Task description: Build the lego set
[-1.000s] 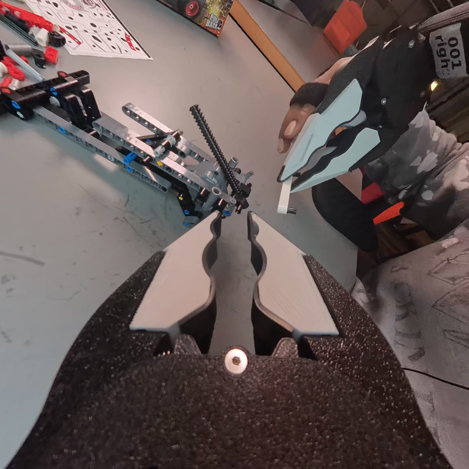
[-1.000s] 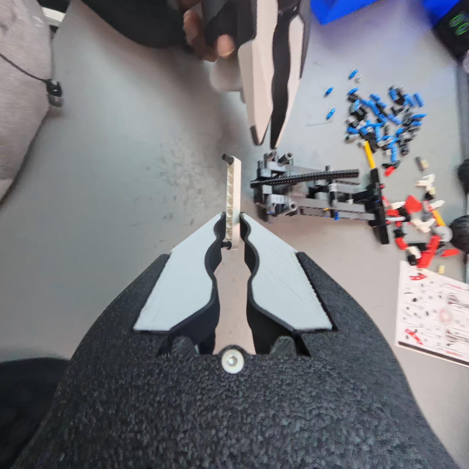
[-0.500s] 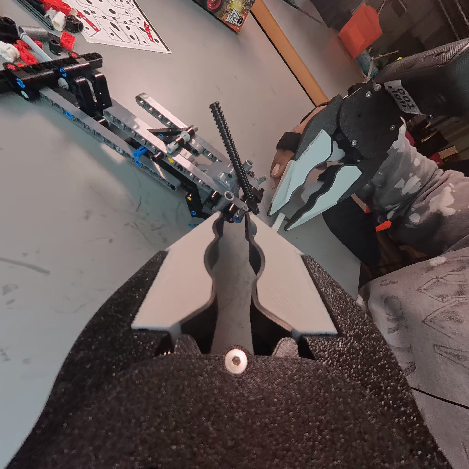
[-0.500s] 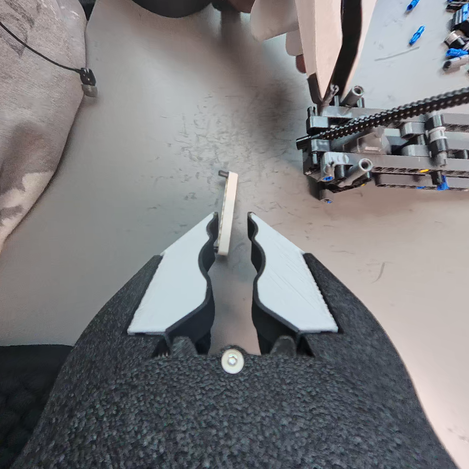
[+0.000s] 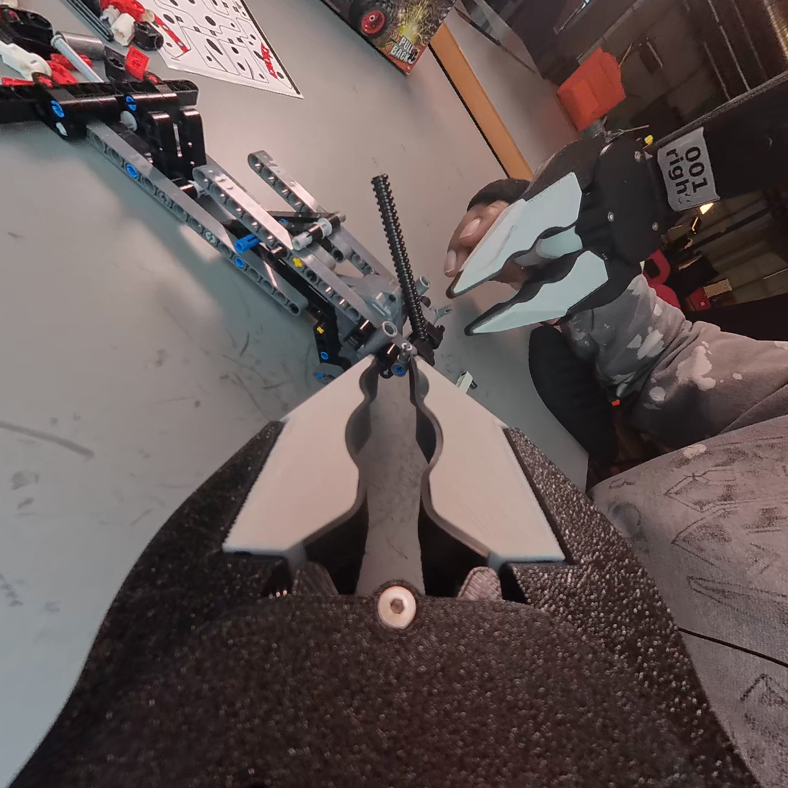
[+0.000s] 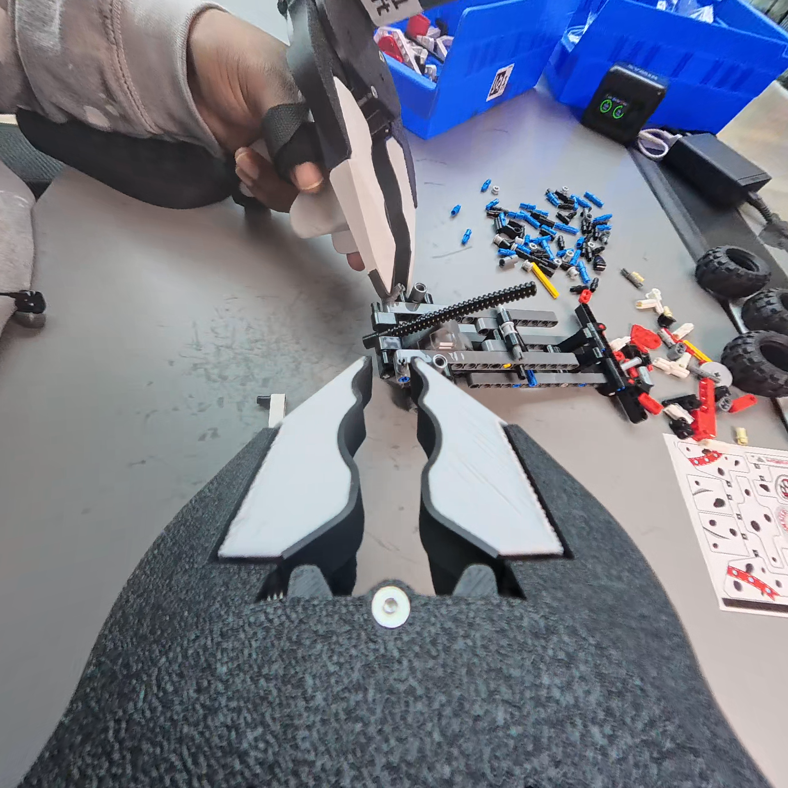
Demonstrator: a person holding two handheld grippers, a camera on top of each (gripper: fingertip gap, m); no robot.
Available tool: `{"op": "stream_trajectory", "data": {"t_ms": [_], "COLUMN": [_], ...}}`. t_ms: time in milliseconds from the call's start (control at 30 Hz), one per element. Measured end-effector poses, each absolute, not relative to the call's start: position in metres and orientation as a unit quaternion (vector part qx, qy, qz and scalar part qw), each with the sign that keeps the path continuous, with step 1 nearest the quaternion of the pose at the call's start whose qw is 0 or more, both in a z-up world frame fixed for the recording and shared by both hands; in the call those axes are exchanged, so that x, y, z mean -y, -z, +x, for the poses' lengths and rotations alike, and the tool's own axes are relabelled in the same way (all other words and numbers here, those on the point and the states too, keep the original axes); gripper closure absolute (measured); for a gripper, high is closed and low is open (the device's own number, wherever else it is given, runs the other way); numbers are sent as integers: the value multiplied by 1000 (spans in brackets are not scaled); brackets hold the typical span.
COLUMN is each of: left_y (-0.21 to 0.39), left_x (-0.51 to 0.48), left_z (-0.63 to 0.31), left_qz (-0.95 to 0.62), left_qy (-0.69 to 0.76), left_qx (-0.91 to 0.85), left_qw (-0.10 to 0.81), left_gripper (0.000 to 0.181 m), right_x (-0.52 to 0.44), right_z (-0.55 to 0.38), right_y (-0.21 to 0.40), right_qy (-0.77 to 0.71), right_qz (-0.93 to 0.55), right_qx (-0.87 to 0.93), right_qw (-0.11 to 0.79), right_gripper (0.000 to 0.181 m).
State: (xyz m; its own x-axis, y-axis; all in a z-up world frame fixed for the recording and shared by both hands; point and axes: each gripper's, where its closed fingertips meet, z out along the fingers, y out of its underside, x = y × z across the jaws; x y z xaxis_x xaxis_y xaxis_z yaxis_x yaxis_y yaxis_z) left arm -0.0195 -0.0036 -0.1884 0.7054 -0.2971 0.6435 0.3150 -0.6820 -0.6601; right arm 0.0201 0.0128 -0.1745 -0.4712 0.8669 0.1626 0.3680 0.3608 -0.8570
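Observation:
The grey and black lego chassis [image 5: 273,256] lies on the grey table, with a black toothed rack [image 5: 396,256] sticking up from its near end. My left gripper [image 5: 393,367] has its tips pinched on small pins at that end. In the right wrist view it comes down from above onto the chassis [image 6: 490,362] corner. My right gripper [image 6: 391,364] is open and empty, its tips just at the chassis's near corner; it also shows in the left wrist view [image 5: 459,312]. A white beam [image 6: 277,407] lies flat on the table left of it, also seen in the left wrist view [image 5: 467,379].
A pile of blue and black pins [image 6: 550,234], red and white parts [image 6: 682,375], black tyres [image 6: 733,273] and a sticker sheet [image 6: 733,511] lie to the right. Blue bins [image 6: 469,64] and a black device [image 6: 622,102] stand at the back. The table edge is close on the person's side. The grippers' ends are close to 5 centimeters from one another.
My right gripper opened, left the white beam on the table and moved right to the chassis. My left gripper moved in onto the chassis end and narrowed its gap.

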Motion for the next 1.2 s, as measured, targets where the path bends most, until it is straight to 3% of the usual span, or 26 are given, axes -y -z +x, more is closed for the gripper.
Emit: {"op": "stream_trajectory", "data": {"t_ms": [500, 600, 1200], "left_y": [179, 182, 182], "left_x": [5, 3, 10], "left_z": [-16, -20, -9], "left_qz": [-835, -841, -826], "left_qy": [264, 241, 225], "left_qx": [-143, -157, -227], "left_qw": [460, 459, 464], "left_gripper": [173, 166, 175], "right_x": [-16, -14, -11], "right_z": [14, 15, 18], "right_y": [181, 181, 180], "right_qy": [-430, -445, -465], "right_qz": [-431, -427, -441], "right_qx": [747, 746, 732], "right_qw": [267, 251, 232], "right_gripper": [176, 176, 177]}}
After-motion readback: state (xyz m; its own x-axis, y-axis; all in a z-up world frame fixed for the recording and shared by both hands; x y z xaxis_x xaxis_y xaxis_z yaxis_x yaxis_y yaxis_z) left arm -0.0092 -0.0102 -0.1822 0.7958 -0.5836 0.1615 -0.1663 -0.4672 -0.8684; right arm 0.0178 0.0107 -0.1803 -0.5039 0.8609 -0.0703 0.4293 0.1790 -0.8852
